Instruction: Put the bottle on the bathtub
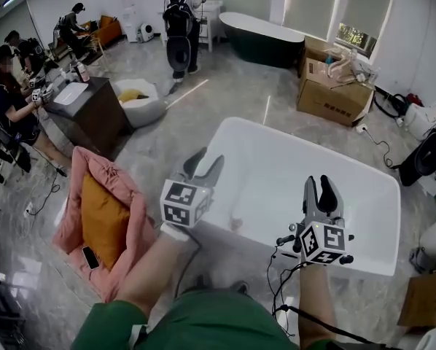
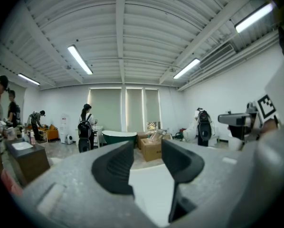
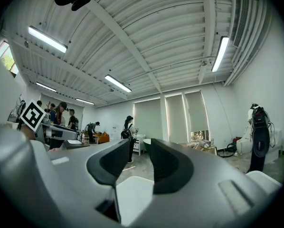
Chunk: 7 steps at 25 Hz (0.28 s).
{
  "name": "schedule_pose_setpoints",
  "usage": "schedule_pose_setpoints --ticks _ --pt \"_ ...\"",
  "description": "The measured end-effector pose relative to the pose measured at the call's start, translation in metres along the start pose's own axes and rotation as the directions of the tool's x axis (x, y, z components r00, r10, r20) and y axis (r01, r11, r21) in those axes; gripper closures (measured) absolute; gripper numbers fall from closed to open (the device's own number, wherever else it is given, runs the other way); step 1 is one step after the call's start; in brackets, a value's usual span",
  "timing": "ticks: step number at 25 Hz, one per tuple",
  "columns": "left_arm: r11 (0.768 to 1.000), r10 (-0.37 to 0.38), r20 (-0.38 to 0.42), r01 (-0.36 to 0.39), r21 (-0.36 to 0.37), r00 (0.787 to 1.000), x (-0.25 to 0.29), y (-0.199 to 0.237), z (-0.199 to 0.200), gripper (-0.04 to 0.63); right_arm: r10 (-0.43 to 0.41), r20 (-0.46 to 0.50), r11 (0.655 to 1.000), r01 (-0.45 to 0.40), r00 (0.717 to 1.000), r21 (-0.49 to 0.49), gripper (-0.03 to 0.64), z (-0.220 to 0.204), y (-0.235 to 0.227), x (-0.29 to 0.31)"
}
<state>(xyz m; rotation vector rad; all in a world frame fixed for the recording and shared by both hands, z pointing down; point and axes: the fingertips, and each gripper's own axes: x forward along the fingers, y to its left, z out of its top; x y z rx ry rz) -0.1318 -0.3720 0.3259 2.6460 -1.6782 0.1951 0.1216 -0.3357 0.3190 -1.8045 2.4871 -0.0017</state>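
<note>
Left gripper (image 1: 202, 165) (image 2: 146, 148): jaws spread, nothing between them, only the white bathtub (image 1: 291, 133) (image 2: 151, 186) showing through the gap. Right gripper (image 1: 324, 187) (image 3: 141, 146): jaws also parted, with a narrower gap, nothing held, tub (image 3: 132, 194) below. Both grippers hover over the near rim of the bathtub, the left at its near-left corner and the right at the near edge, well apart from each other. On the floor to the left of the tub lies a pink blanket (image 1: 127, 195) with an orange cushion (image 1: 103, 221) on it and a phone (image 1: 90, 257) at its near edge. Farther left a bottle (image 1: 82, 71) stands on a dark cabinet (image 1: 94, 115), well apart from the tub; I cannot tell if it is the task's one. A white bin (image 1: 139, 102) sits just beside the cabinet. Cardboard boxes (image 1: 331, 93) are beyond the tub on the right. At the far wall are a dark green tub (image 1: 265, 42) and a standing person (image 1: 180, 24).
</note>
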Motion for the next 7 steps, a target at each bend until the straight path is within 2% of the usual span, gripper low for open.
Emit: schedule_pose_setpoints --ticks 7 --pt "1.000 0.012 -0.010 -0.012 0.005 1.000 0.010 -0.013 -0.004 0.414 0.016 0.001 1.000 -0.016 1.000 0.007 0.477 -0.005 -0.017 0.000"
